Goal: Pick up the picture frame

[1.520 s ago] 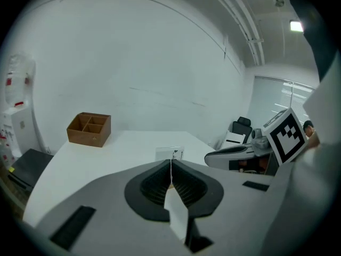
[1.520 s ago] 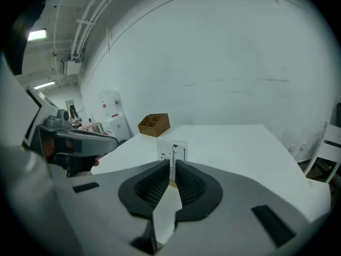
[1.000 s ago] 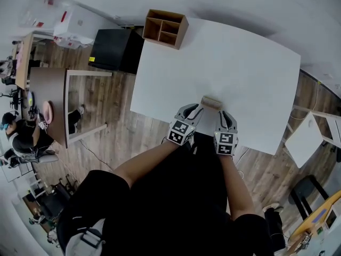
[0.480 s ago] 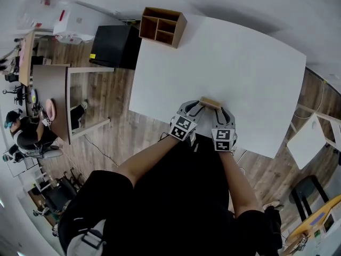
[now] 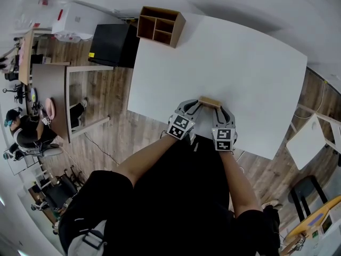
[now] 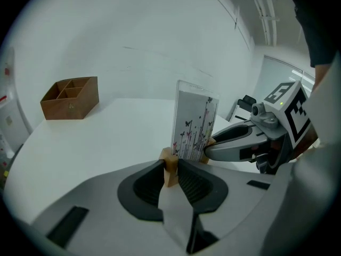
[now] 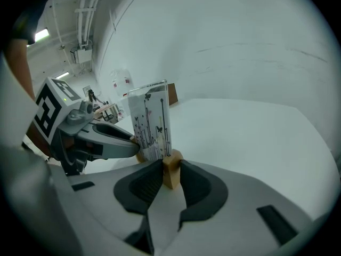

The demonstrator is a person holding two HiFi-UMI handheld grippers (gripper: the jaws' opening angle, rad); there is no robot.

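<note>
The picture frame (image 5: 209,102) is a clear panel printed with butterflies (image 6: 194,124) standing upright in a pale wooden base (image 6: 170,167), near the front edge of the white table (image 5: 240,57). My left gripper (image 5: 196,107) has its jaws on the left end of the base; they have just been closing and the wood sits pinched between the pads (image 6: 171,169). My right gripper (image 5: 219,111) is shut on the other end of the base (image 7: 171,174), with the panel (image 7: 152,121) rising just ahead of it. Each gripper shows in the other's view.
A wooden compartment box (image 5: 161,26) stands at the table's far left corner, also in the left gripper view (image 6: 71,97). A black cabinet (image 5: 111,46) sits on the floor beside it. The table's front edge runs just under my grippers.
Both grippers have settled slightly lower around the frame's ends. The frame stays upright between them at the same spot on the table.
</note>
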